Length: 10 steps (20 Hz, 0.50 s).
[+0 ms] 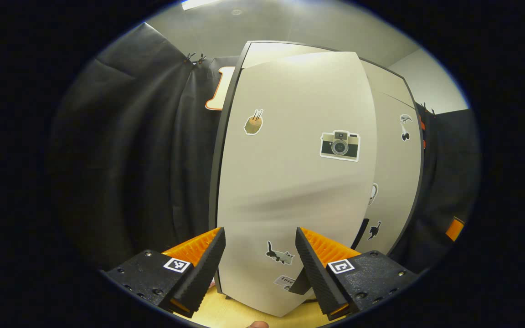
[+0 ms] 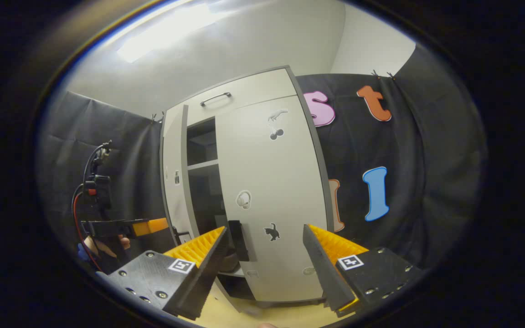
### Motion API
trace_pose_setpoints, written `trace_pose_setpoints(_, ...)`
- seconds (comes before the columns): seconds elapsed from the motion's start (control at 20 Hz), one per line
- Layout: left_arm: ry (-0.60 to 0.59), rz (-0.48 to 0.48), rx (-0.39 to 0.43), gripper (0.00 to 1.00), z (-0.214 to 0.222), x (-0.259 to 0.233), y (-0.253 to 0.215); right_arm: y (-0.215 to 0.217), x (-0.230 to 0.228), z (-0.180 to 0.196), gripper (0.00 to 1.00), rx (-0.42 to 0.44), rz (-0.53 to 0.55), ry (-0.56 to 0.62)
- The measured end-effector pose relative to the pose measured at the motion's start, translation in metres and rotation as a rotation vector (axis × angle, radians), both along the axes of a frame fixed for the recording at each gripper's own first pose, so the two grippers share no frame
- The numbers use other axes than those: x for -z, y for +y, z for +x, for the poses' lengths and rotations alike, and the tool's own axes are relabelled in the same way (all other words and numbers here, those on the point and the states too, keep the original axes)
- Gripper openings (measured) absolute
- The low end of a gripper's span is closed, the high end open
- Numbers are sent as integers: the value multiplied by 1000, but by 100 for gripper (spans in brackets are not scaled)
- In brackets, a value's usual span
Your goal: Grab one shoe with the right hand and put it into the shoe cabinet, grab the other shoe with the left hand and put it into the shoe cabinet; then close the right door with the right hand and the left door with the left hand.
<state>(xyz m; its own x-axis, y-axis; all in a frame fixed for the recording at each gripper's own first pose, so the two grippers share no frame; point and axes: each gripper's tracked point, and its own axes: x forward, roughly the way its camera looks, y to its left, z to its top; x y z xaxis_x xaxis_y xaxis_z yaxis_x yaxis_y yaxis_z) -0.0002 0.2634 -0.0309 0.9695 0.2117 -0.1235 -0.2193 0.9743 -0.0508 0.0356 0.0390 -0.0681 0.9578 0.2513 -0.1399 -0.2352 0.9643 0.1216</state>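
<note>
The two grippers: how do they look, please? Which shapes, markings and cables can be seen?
Each gripper, left and right, has two wedge-shaped fingers with ribbed inner faces, mounted on black blocks with screws. Each block carries a small square black-and-white marker. In the right gripper view, the left gripper appears farther off, with red and black cables above it.

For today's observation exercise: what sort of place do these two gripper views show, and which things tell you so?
Probably a staged recording booth, not a lived-in home: black cloth hangs as the wall behind a pale shoe cabinet with stickers on its doors, and the left gripper is hand-held, with cables nearby.
</note>
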Motion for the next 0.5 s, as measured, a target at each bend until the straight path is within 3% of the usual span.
trace_pose_setpoints(0.5, -11, 13, 43, 94, -14, -11, -14, 7, -1, -8, 98, -28, 0, 5)
